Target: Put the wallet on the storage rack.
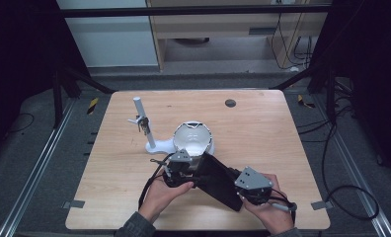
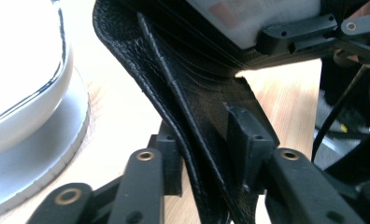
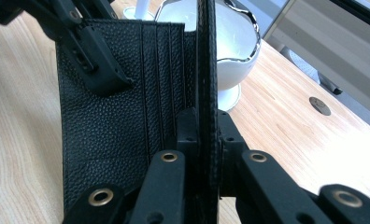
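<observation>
One black leather wallet (image 1: pixel 222 178), opened to show card slots, is held above the wooden table (image 1: pixel 262 133) just in front of the one white bowl (image 1: pixel 193 139), the left gripper (image 1: pixel 179 168) and right gripper (image 1: pixel 249 186) each clamped on one flap, with one white stand (image 1: pixel 143 123) left of the bowl.

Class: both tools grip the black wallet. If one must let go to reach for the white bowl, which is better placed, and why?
Left. In the high view the left tool sits right beside the white bowl, while the right tool holds the wallet at its far end, nearer the table's front edge.
</observation>
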Motion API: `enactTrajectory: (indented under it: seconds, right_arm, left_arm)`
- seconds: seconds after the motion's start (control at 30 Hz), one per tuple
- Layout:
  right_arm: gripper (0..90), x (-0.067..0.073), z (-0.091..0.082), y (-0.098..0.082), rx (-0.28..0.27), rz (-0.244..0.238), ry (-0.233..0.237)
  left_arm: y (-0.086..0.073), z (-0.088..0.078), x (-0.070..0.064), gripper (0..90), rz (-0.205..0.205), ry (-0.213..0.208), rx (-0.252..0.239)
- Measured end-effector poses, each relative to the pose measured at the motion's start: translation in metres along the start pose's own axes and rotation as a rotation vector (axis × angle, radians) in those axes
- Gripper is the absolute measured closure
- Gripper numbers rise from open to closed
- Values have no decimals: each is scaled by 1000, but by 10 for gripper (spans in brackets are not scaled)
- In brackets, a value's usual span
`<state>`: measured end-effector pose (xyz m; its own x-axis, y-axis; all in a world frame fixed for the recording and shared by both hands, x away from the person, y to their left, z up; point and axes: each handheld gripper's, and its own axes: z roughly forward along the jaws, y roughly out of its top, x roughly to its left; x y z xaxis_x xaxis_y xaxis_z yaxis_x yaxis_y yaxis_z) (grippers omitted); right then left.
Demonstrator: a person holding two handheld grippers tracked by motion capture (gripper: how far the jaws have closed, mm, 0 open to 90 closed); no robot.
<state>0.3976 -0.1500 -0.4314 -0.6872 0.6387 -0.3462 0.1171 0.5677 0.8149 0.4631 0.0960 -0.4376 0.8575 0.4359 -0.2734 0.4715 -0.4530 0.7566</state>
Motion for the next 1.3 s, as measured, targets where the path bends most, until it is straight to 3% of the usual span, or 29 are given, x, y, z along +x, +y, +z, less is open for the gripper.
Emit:
enactTrajectory:
  seconds: [0.07, 0.27, 0.5, 0.63, 0.83, 0.97, 1.23, 1.3]
  right_arm:
    - [835, 0, -1, -1, -4, 3, -3]
    - [830, -6, -8, -1, -46, 38, -10]
    - [773, -6, -12, -1, -84, 58, 1]
    - [694, -3, -12, -1, -98, 72, 15]
    - [447, 1, -9, -2, -90, 104, 57]
    - [341, 2, -8, -6, -77, 117, 71]
    - [234, 0, -5, -24, -30, 140, 112]
    - [224, -3, -4, -30, -16, 159, 102]
  left_arm:
    - [6, -3, -1, 716, 11, 1, 31]
    - [26, -18, -3, 800, 36, 18, 62]
    - [49, -29, -15, 809, 109, 86, 103]
    - [62, -35, -20, 810, 151, 129, 121]
    - [78, -48, -28, 811, 196, 183, 135]
    - [85, -57, -30, 810, 211, 209, 134]
    - [98, -77, -31, 810, 224, 248, 122]
    - [100, -81, -30, 810, 222, 252, 118]
